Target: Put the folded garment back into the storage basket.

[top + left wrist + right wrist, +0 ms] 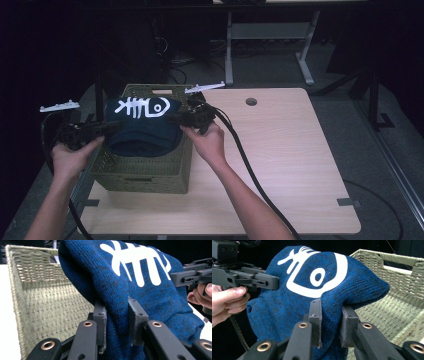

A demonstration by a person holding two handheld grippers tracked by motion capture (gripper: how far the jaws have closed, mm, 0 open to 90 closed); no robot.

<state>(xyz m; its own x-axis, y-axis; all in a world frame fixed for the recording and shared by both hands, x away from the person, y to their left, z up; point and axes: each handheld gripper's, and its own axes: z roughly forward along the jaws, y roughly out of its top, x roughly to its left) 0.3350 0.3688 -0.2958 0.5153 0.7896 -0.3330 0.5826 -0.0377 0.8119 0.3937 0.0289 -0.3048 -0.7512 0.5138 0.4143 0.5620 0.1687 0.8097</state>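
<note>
Holding a dark blue knit garment [142, 127] with a white fish-skeleton print, stretched between two grippers above a green woven basket [145, 175]. Basket sitting at the left end of the light wooden surface [280, 150], near its left edge.

Left gripper [102, 128]: fingers [100, 315] closed nearly all the way, pinching a fold of the knit at the garment's left side. Fabric visibly bunching between the pads in the left gripper view.

Right gripper [175, 119]: fingers [315, 312] likewise nearly shut, clamping a fold at the garment's right side. Knit creasing between the pads in the right gripper view.

Garment hanging over the basket's opening, upper part sitting well above the rim, lower part sagging down into the opening. Cannot tell whether the bottom edge is touching the basket floor. Inner wall and floor of the basket showing bare in both gripper views beside the cloth.

Judging progress: lifting and gripping seemingly done, garment positioned over the container. Cannot tell from this moment alone whether going in or coming out; placing in seems likelier, given the cloth centred over the opening. Remaining, on that reading: lowering both sides together, tucking the bulk below the rim, releasing both sets of fingers, withdrawing. Roughly past the midpoint, with release not yet done.
</note>
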